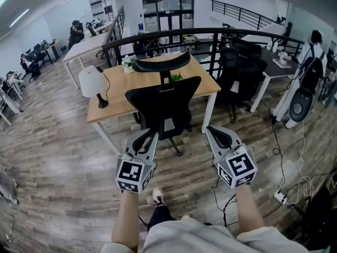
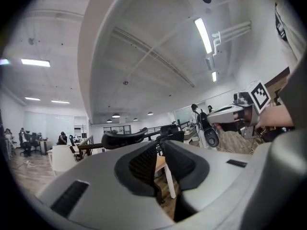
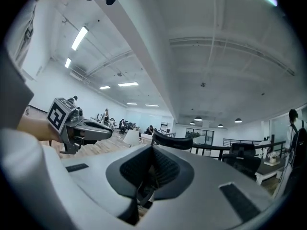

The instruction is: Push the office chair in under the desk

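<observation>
A black mesh office chair point(image 1: 163, 107) with a curved headrest stands pulled out a little from the front edge of the wooden desk point(image 1: 208, 83), its back toward me. Both grippers hang in front of it at seat height, apart from it. My left gripper point(image 1: 150, 136) points at the chair's left side, with its pads together at the tips and nothing between them point(image 2: 157, 147). My right gripper point(image 1: 210, 132) is to the right of the chair, near the desk's white leg, shut and empty point(image 3: 152, 150). The headrest point(image 2: 122, 138) shows beyond the left jaws, and also beyond the right ones point(image 3: 172, 142).
A white lamp point(image 1: 93, 83) and a small plant point(image 1: 128, 63) stand on the desk. Behind it runs a black railing point(image 1: 210, 33). More black chairs point(image 1: 242, 73) and a white desk point(image 1: 279, 65) are at the right, with a person point(image 1: 315, 46) there. Cables and a power strip point(image 1: 280, 196) lie on the wood floor.
</observation>
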`<control>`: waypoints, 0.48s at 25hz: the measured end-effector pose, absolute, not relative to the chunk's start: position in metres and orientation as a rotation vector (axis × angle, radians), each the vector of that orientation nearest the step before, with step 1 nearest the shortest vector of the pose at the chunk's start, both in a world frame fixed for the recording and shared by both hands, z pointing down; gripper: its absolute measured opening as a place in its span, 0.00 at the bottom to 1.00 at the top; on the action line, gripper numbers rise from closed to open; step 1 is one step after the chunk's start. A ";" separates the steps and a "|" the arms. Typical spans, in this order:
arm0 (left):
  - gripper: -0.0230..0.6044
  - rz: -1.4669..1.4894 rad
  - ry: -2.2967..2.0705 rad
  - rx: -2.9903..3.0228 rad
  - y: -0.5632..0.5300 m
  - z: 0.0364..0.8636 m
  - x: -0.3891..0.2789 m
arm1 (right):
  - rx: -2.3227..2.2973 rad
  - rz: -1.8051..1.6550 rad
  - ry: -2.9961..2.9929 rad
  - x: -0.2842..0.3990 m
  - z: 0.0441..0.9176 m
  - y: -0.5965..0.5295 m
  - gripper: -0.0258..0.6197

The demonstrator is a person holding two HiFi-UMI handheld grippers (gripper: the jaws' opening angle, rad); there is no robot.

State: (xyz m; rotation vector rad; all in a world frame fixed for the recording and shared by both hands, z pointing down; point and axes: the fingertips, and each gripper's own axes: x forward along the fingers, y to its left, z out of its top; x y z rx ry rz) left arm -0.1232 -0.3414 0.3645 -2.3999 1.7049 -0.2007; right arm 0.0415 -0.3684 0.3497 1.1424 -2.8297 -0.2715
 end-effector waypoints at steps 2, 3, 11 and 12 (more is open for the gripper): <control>0.14 -0.233 1.708 -2.378 -0.339 0.366 -0.120 | 1.135 -0.248 -2.826 0.044 0.353 -0.366 0.06; 0.11 -0.249 1.715 -2.365 -0.338 0.368 -0.120 | 1.128 -0.242 -2.820 0.043 0.355 -0.364 0.05; 0.07 -0.260 1.729 -2.366 -0.331 0.369 -0.119 | 1.113 -0.209 -2.768 0.047 0.371 -0.360 0.05; 0.07 -0.257 1.731 -2.368 -0.332 0.369 -0.119 | 1.114 -0.211 -2.767 0.048 0.371 -0.361 0.05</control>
